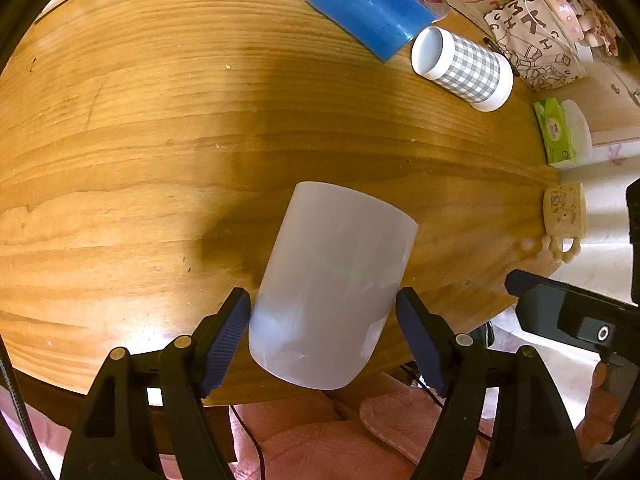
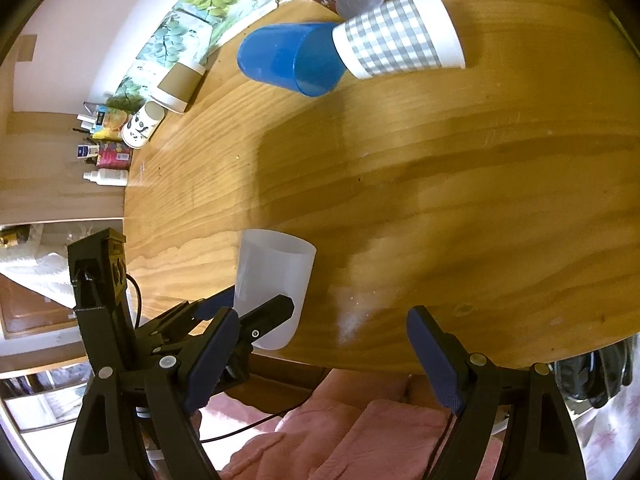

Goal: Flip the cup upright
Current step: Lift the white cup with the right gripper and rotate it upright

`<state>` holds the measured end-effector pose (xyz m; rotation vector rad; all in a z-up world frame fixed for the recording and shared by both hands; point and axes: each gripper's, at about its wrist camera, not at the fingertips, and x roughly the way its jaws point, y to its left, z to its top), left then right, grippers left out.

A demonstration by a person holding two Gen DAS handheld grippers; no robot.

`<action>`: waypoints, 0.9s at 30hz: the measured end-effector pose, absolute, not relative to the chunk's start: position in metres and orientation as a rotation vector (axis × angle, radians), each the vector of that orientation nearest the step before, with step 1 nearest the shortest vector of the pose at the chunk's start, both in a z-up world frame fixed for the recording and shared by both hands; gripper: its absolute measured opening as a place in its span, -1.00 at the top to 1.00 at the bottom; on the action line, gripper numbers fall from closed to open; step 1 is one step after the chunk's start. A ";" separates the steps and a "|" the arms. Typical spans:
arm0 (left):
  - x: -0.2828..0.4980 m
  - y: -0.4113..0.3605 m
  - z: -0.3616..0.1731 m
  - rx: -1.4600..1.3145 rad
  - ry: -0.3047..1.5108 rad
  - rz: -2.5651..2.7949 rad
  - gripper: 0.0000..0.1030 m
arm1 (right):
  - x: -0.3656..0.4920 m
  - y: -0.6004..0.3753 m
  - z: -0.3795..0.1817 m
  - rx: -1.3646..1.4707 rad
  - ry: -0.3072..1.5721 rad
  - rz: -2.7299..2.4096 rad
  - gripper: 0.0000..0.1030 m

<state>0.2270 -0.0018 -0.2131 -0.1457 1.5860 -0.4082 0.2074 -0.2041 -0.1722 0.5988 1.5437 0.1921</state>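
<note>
A frosted white plastic cup (image 1: 334, 280) is between the fingers of my left gripper (image 1: 324, 320), near the table's front edge. The blue pads sit on both sides of it, touching or nearly so. In the right wrist view the cup (image 2: 276, 276) stands with its open mouth up, tilted a little, and the left gripper's fingers (image 2: 264, 312) clasp its lower part. My right gripper (image 2: 320, 344) is open and empty, to the right of the cup over the table's front edge. It also shows at the right of the left wrist view (image 1: 560, 308).
On the round wooden table (image 1: 160, 140), a blue cup (image 1: 364, 4) and a grey checked cup (image 1: 464, 66) lie on their sides at the far side. A green tissue pack (image 1: 556, 132) and a small cream mug (image 1: 564, 210) sit at the right edge. Paper cups (image 2: 176, 84) lie far left.
</note>
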 end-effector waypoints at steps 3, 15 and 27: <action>0.227 -0.001 -0.213 -0.142 1.585 -0.414 -0.53 | 0.206 -0.206 -0.175 0.616 1.552 0.194 -0.67; 0.222 -0.003 -0.205 -0.103 1.552 -0.426 -0.70 | 0.202 -0.209 -0.183 0.645 1.565 0.226 -0.67; 0.209 -0.002 -0.197 -0.059 1.533 -0.406 -0.70 | 0.200 -0.204 -0.201 0.707 1.600 0.257 -0.67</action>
